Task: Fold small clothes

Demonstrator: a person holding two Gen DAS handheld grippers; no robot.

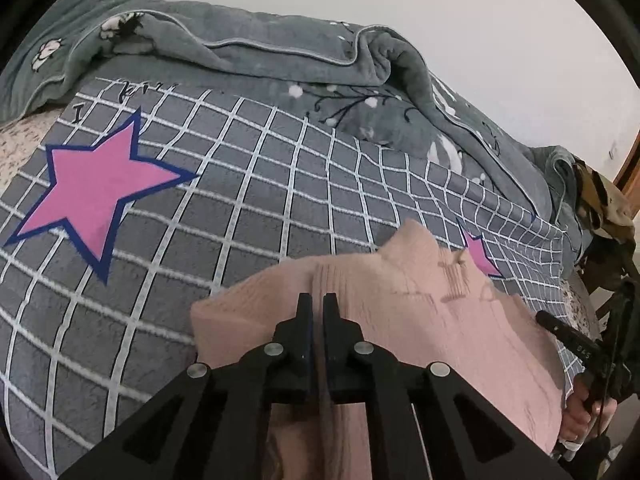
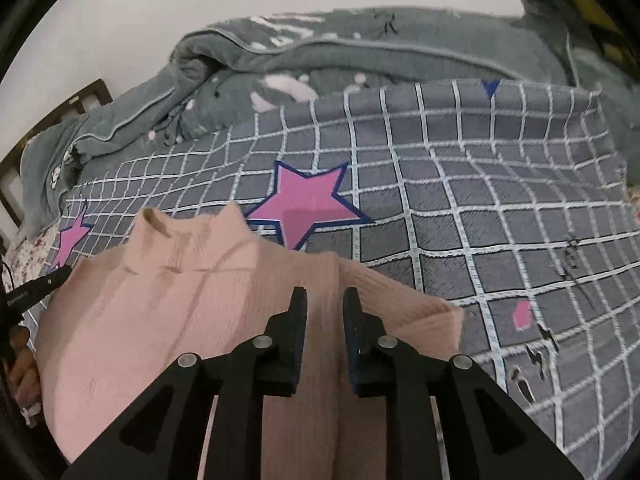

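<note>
Sweater [image 1: 420, 320] in pink knit lies on the bed [image 1: 240, 220], collar pointing away.
Left tool [image 1: 318, 300] pinches one sleeve fold; right tool [image 2: 325, 296], fingers apart, straddles the other.

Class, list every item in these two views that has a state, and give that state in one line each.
Pink sweater: lying on the bed, sleeves folded inward.
Left gripper: shut on a ridge of the sweater.
Right gripper: slightly open, sweater fabric between its fingers.
Grey blanket: bunched up.
Checked bedsheet: spread out.
</note>
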